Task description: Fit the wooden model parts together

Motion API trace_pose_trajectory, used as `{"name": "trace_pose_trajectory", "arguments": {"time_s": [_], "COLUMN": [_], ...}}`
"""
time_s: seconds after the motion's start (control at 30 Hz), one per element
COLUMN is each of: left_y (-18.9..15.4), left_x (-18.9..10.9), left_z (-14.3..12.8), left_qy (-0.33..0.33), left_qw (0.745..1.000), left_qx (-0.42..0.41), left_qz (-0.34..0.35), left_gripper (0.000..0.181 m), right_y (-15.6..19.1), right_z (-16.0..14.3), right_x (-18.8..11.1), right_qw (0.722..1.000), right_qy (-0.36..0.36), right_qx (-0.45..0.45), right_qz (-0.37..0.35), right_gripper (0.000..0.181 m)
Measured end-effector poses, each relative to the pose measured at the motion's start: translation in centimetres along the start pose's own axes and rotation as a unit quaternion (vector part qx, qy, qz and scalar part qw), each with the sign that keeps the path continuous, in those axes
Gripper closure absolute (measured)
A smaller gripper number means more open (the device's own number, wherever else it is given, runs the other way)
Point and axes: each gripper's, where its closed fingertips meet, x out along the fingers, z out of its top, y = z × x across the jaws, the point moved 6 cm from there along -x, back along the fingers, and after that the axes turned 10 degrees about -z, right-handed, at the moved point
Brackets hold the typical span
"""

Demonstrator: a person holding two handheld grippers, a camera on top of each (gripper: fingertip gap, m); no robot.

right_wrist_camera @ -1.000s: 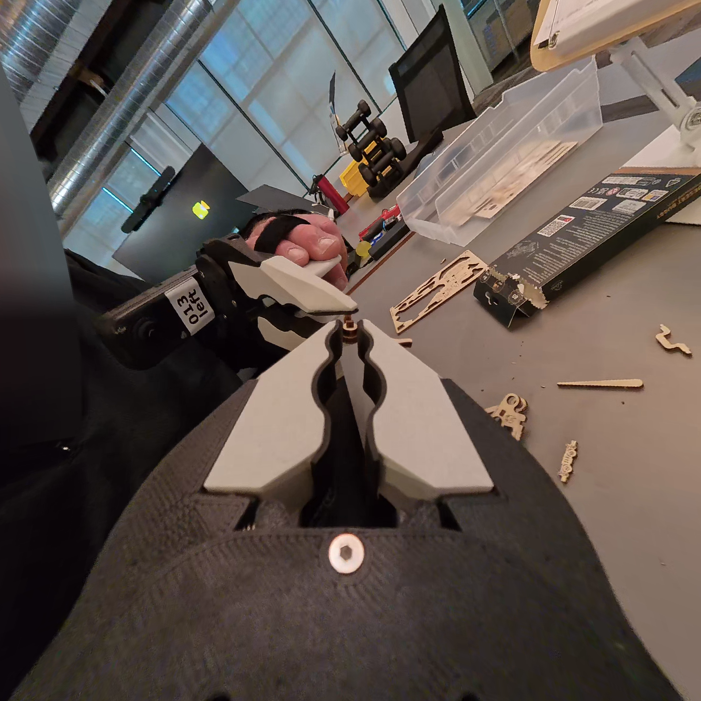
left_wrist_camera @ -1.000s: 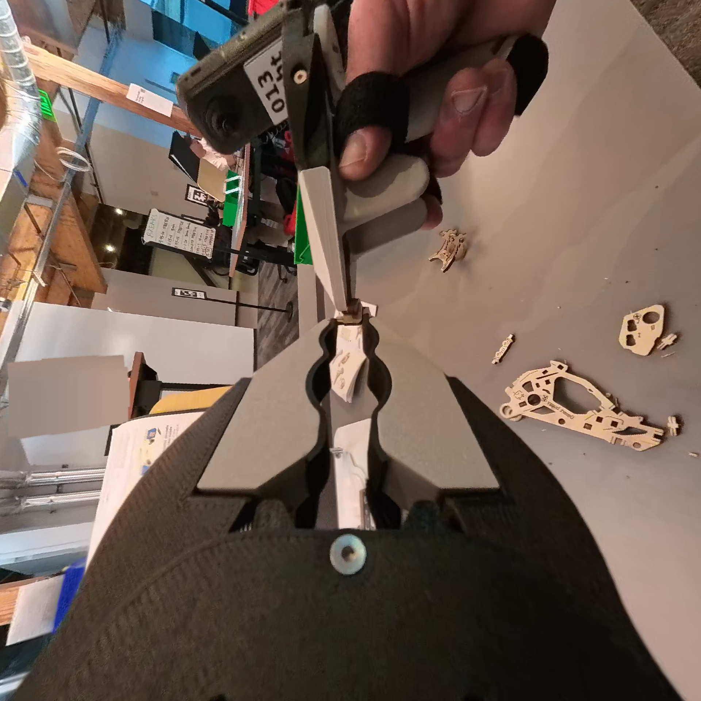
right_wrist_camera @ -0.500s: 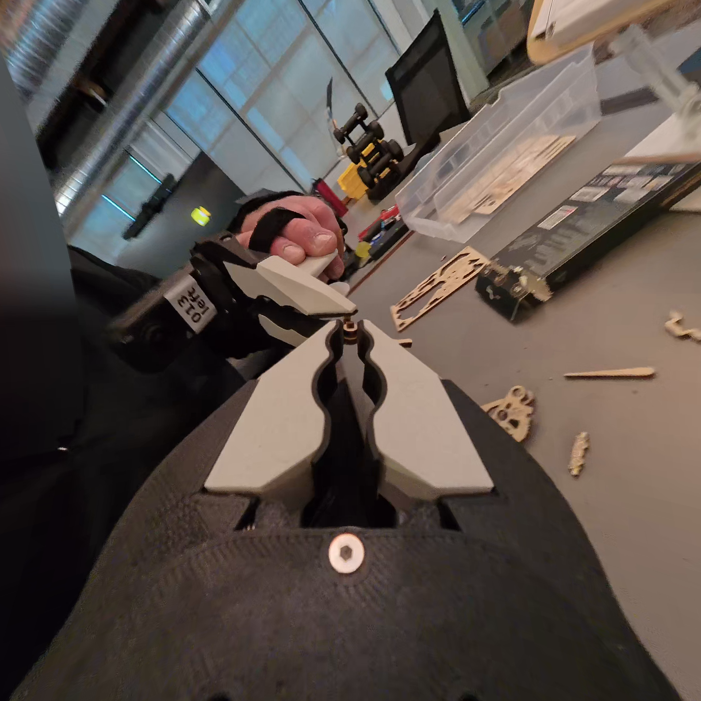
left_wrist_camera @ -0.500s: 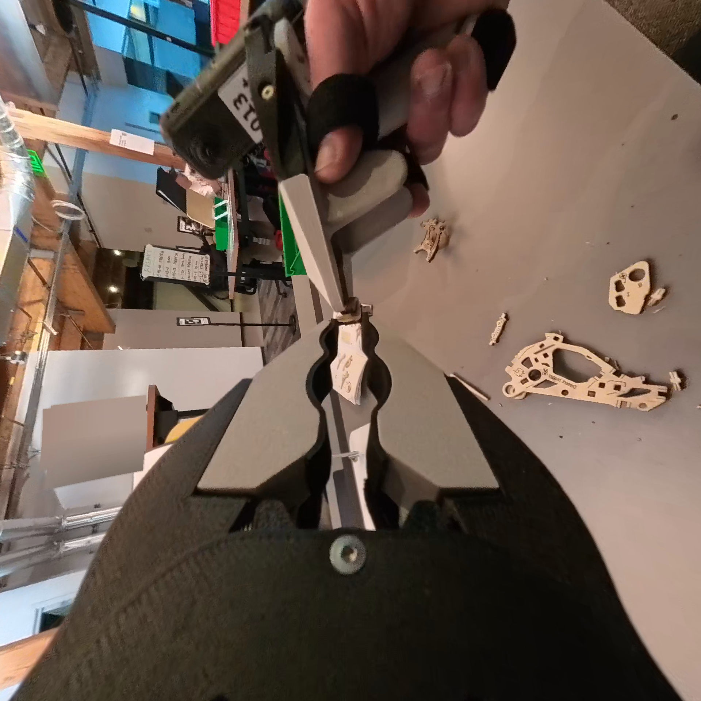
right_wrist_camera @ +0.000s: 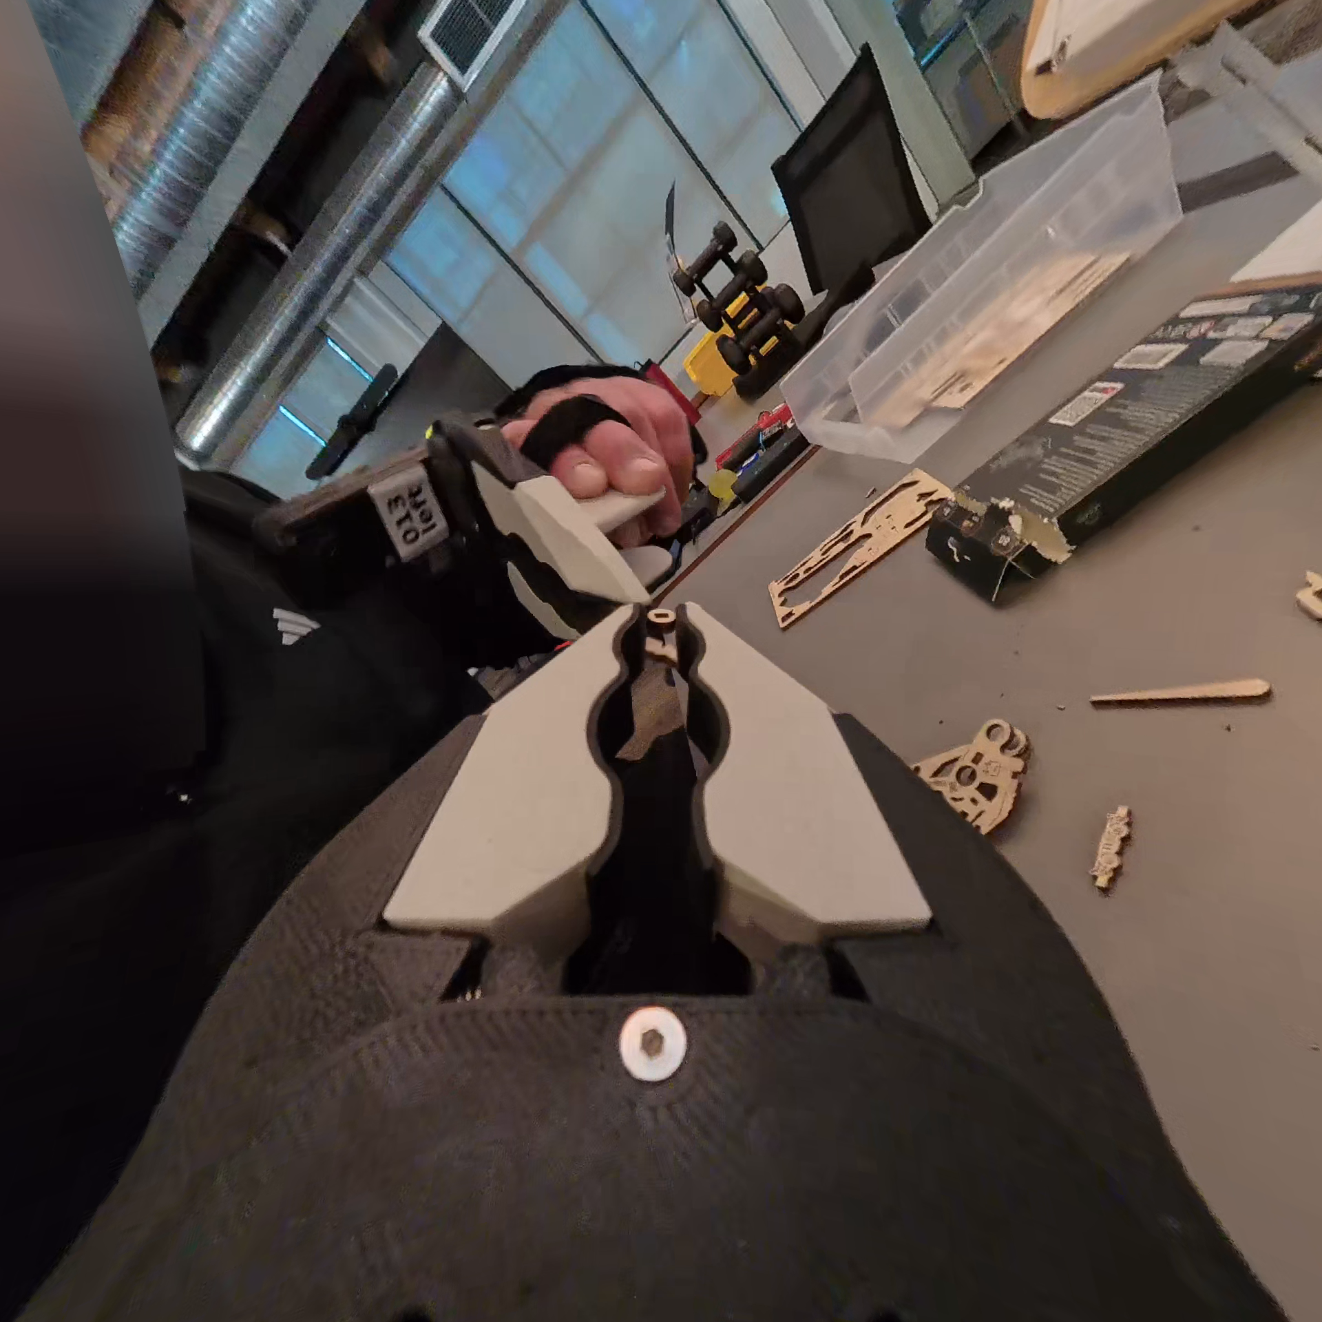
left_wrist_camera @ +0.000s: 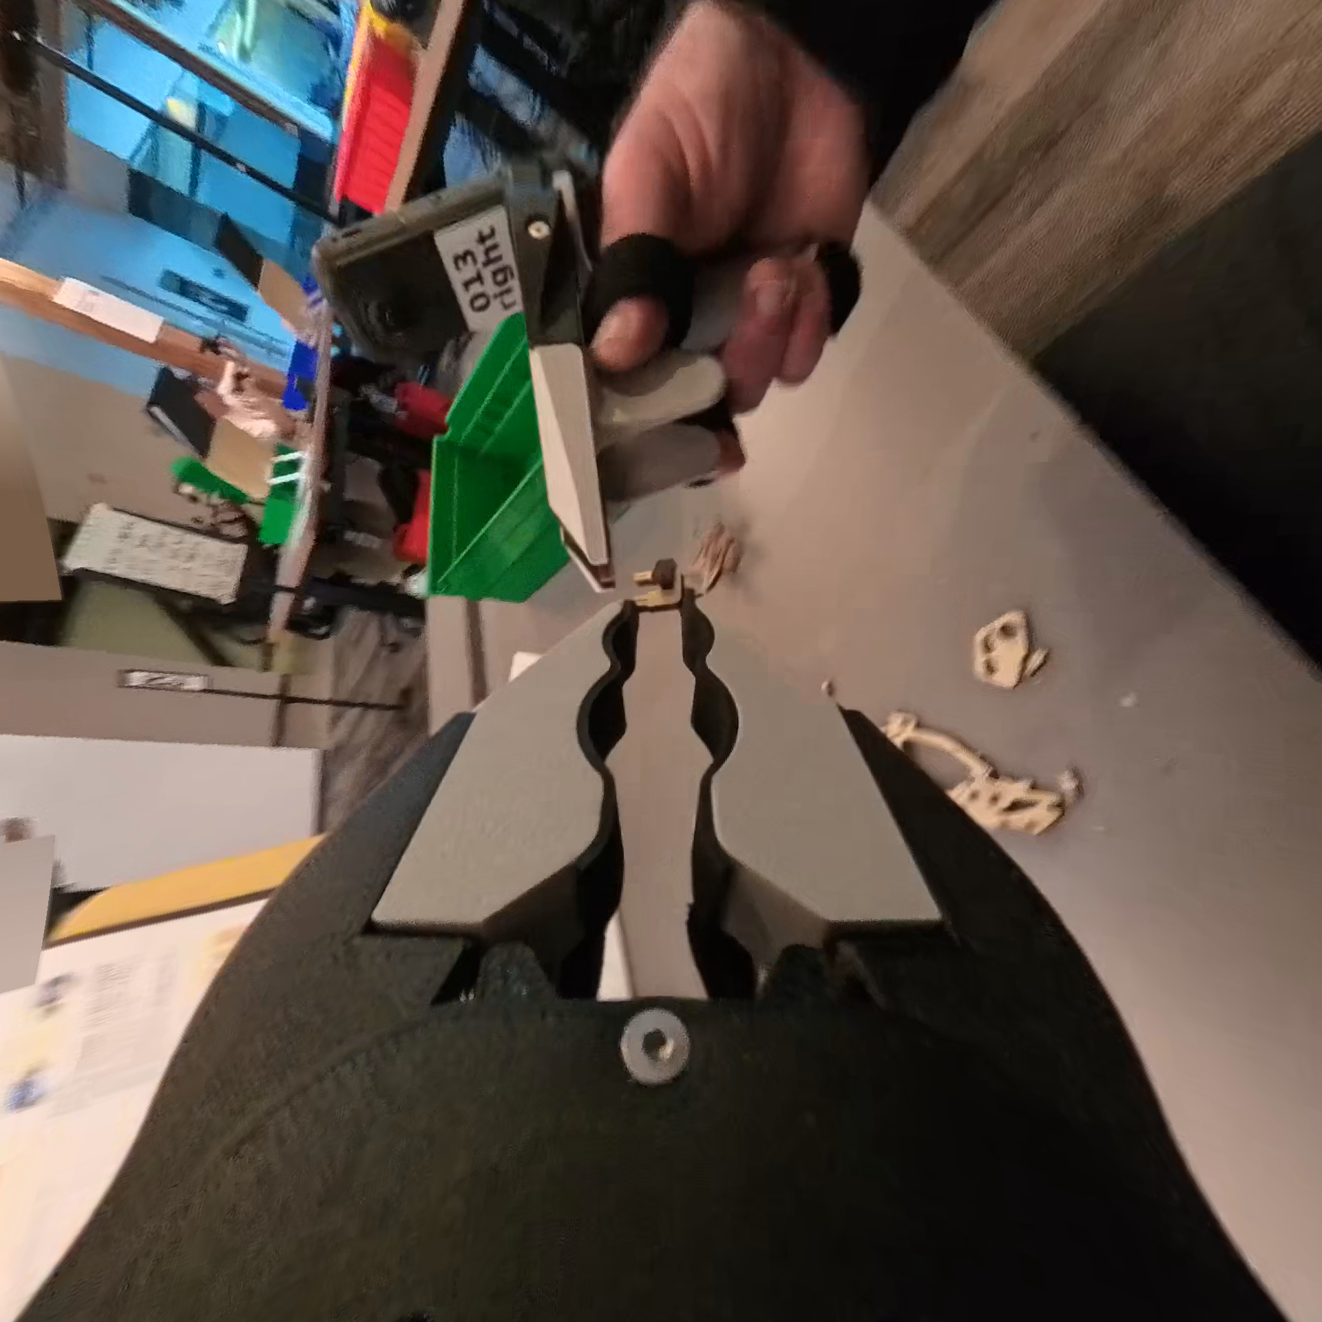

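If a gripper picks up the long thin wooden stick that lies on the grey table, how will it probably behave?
The wooden stick looks flat and tapers to a fine point, so it is probably very light and should slide, not roll, when pushed. Lying flush on the grey table, it may be hard to get fingers under. Its thin tip could snap under a hard squeeze.

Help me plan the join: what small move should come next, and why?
Probably ease the right gripper with its ring back onto the peg in the left gripper: both are shut on parts, tips near but apart.
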Motion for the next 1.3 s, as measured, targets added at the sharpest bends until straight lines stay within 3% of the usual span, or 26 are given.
{"name": "trace_pose_trajectory", "arguments": {"time_s": [0.17, 0.3, 0.37, 0.5, 0.67, 0.9, 1.0, 1.17, 1.3], "left_y": [0.3, 0.4, -0.1, -1.6, -3.6, -5.2, -5.1, -4.3, -3.2], "left_x": [-0.5, -0.5, -0.3, 0.8, 2.0, 1.8, 1.6, 1.3, 0.6], "left_z": [0.1, -0.5, -1.2, -2.4, -4.0, -5.5, -5.3, -4.1, -3.1], "left_qy": [-0.070, -0.086, -0.078, -0.051, -0.015, 0.002, -0.007, -0.025, -0.059], "left_qw": [0.996, 0.992, 0.992, 0.994, 0.994, 0.986, 0.985, 0.987, 0.983], "left_qx": [-0.056, -0.082, -0.092, -0.091, -0.102, -0.158, -0.168, -0.154, -0.173], "left_qz": [-0.020, -0.030, -0.033, -0.036, -0.049, -0.044, -0.033, -0.023, -0.013], "left_gripper": [0.171, 0.171, 0.171, 0.171, 0.171, 0.170, 0.170, 0.170, 0.170], "right_y": [1.0, 0.2, -0.4, -2.3, -5.6, -4.5, -3.8, -0.1, 0.6], "right_z": [-0.5, -0.5, -0.9, -2.5, -6.0, -9.7, -8.5, -4.9, -4.3], "right_x": [0.8, 0.6, 0.3, -0.4, -1.4, -2.2, -1.7, 0.6, 2.1], "right_qw": [0.996, 0.997, 0.997, 0.997, 0.978, 0.945, 0.948, 0.953, 0.904], "right_qy": [0.072, 0.060, 0.058, 0.064, 0.129, 0.206, 0.163, 0.066, 0.087], "right_qx": [-0.027, -0.023, -0.026, -0.039, -0.103, -0.176, -0.199, -0.267, -0.391], "right_qz": [0.043, 0.051, 0.042, -0.004, -0.127, -0.182, -0.187, -0.124, -0.154], "right_gripper": [0.156, 0.176, 0.174, 0.181, 0.181, 0.168, 0.164, 0.161, 0.165]}}
